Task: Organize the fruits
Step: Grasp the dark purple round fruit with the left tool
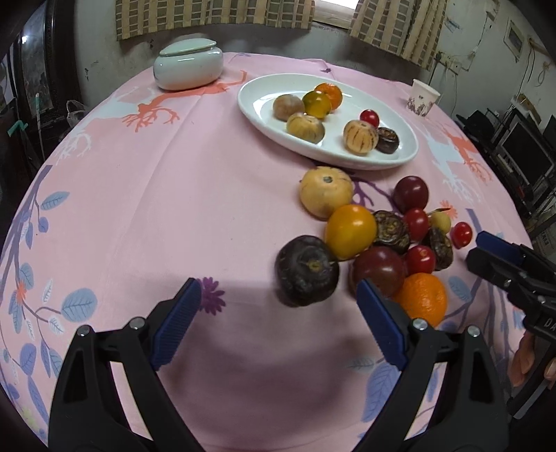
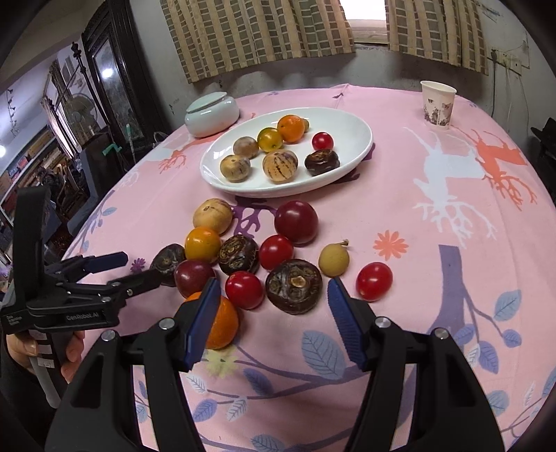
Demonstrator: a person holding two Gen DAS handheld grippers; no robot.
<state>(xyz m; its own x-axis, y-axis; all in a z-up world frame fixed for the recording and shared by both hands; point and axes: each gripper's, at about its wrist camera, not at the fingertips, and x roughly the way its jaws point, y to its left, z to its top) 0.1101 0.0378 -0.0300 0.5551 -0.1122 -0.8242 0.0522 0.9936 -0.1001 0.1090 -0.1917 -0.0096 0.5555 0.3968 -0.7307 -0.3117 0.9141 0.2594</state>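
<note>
Your left gripper [image 1: 278, 313], jaws spread and empty, sits just short of the dark purple round water chestnut [image 1: 306, 270], dead ahead between them; the right gripper [image 2: 274, 313] is also open.

A round counter under a pink cloth printed with deer, leaves and flowers [image 1: 215, 194] carries a squat pale-green ceramic jar with a lid [image 1: 188, 65] at its far edge and a white paper cup with a floral print [image 2: 437, 104] well apart from it. Behind hang beige-and-grey checked curtains [image 2: 264, 31].
</note>
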